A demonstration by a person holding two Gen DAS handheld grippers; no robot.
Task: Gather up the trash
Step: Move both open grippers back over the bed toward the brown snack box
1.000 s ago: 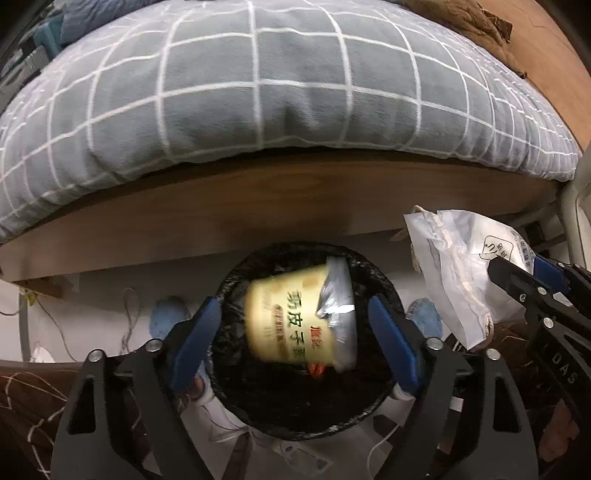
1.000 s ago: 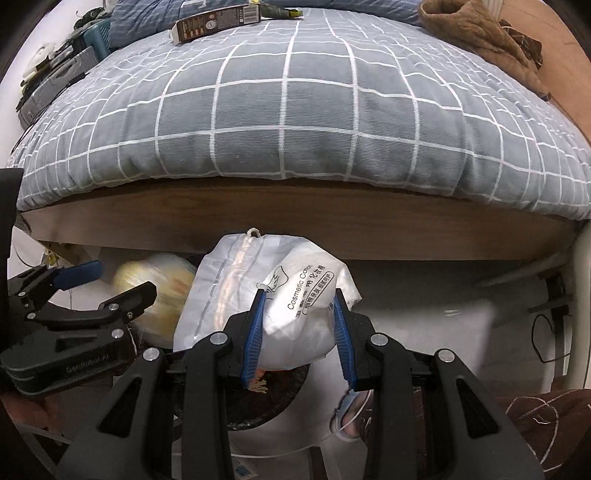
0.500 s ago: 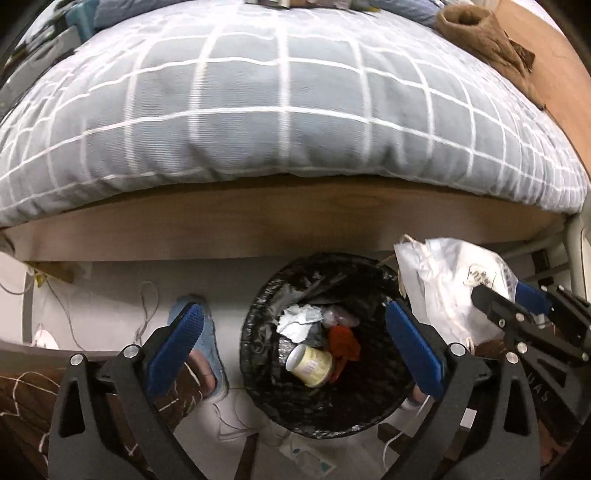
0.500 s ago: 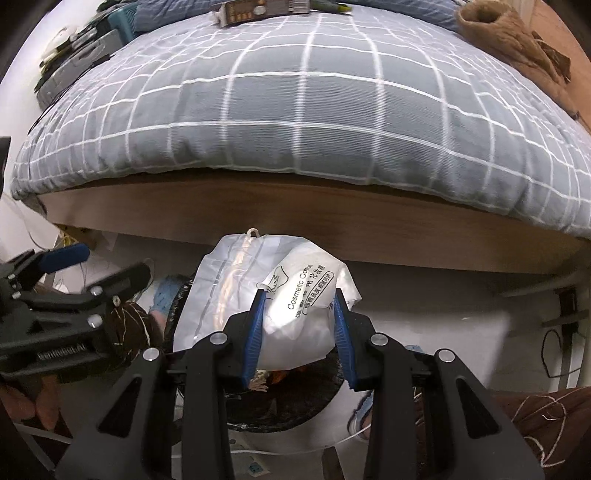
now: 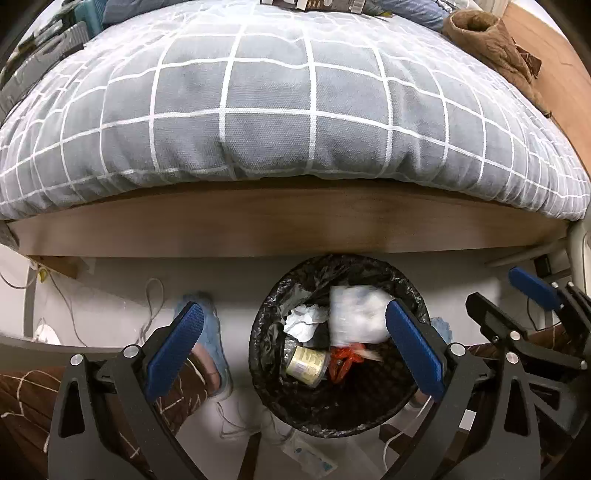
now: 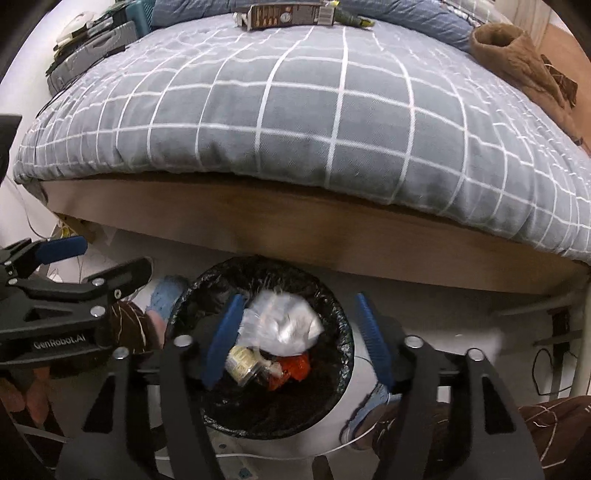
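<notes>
A bin lined with a black bag [image 5: 258, 332] stands on the floor at the foot of the bed. Inside lie a yellow cup [image 5: 306, 365], a red wrapper [image 5: 343, 363] and crumpled white paper [image 5: 303, 321]. A white plastic bag [image 6: 284, 325], blurred, drops into the bin [image 6: 332, 306] beneath my right gripper [image 6: 299, 299]. Its jaws are opening and the pads no longer touch the bag. My left gripper [image 5: 291, 314] hangs wide open and empty over the bin's left side. Each gripper shows in the other's view, the right gripper [image 5: 495, 286] and the left gripper [image 6: 114, 254].
A bed with a grey checked duvet [image 5: 295, 110] and a wooden frame [image 5: 295, 225] rises just behind the bin. A carton [image 6: 284, 14] and a brown garment [image 6: 517, 55] lie on the bed. A person's feet in blue slippers [image 5: 207, 332] flank the bin. Cables trail on the floor.
The yellow cup fell from my left jaws into the bin. My right jaws then spread and let go of the white bag, which now drops in. The left gripper shifted left.
</notes>
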